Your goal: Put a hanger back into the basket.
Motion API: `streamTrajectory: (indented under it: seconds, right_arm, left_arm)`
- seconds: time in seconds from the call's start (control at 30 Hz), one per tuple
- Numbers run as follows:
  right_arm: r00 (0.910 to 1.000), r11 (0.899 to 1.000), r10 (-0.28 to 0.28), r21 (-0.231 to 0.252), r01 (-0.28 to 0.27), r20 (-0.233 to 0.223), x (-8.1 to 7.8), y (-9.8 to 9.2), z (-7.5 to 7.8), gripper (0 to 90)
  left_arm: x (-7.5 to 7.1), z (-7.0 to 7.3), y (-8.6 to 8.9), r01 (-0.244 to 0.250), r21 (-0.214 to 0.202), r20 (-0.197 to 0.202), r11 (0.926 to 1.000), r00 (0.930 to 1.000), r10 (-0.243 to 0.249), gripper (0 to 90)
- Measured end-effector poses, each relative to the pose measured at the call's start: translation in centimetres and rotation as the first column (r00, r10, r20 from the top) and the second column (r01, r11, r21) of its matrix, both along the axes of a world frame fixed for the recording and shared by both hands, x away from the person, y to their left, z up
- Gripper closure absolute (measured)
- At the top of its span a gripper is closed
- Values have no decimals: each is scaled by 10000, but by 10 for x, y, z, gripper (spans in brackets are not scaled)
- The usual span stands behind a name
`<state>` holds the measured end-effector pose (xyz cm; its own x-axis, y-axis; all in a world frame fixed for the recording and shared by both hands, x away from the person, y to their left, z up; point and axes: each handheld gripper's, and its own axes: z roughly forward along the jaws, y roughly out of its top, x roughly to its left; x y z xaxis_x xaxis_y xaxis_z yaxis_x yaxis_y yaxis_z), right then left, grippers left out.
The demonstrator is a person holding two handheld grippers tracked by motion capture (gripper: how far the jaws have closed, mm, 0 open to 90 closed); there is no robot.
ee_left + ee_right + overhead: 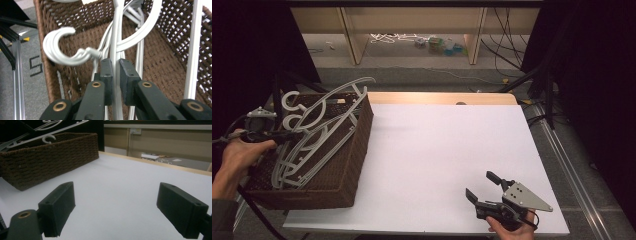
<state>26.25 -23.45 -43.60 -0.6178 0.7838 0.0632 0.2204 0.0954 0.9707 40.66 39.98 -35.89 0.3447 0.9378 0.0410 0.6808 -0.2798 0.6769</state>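
My left gripper (287, 134) sits over the near-left part of the brown wicker basket (357, 165), which stands on the left edge of the white table (437, 160). In the left gripper view its two black jaws are clenched on a thin white bar of a hanger (115, 37); the bar runs straight up between the pads (107, 72), both of which press against it. Just left of the jaws I see a stack of curved white hooks (62, 47), slightly blurred. More white hanger arms cross behind, inside the basket's woven wall (162, 62).

From the high view the white hangers (319, 130) lie in a loose pile in the basket, tilted, with the upper ends sticking out past the far rim and the lower ends near the front-left corner. How many there are I cannot tell. My left hand (239, 152) holds the gripper at the basket's left side.

My right gripper (489, 192) rests at the near-right part of the table, well apart from the basket. Its jaws stand wide, released, with bare white tabletop between them. In the right gripper view the basket's side (50, 155) is off to the left, with hanger arms (50, 127) poking above its rim.
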Motion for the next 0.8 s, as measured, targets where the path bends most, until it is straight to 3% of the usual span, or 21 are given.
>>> streamTrajectory:
  seconds: [0.17, 0.2, 0.57, 0.67, 0.8]
  right_arm:
    - [10000, 10000, 2, 20, -2, 9, 0, 0, 0, 159]
    - [9998, 9998, 15, -179, -19, -203, -1, -1, 1, 159]
    - [10000, 10000, -17, -93, 16, -37, 0, 0, 0, 159]
    - [10000, 10000, 26, -74, -27, -73, 0, 1, 0, 159]
    - [10000, 10000, 12, -77, -13, -89, 0, 0, 0, 159]
  left_arm:
    - [-4, -6, 9, -292, -6, -114, 9996, 9995, 292, 818]
    - [-5, -7, 11, -321, 104, -162, 9994, 9993, 323, 818]
    - [-7, -21, 21, -729, 534, -334, 9959, 9966, 748, 816]
    - [-8, -23, 23, -715, 734, -468, 9947, 9961, 751, 815]
    - [-9, -26, 22, -584, 670, -465, 9960, 9970, 616, 813]
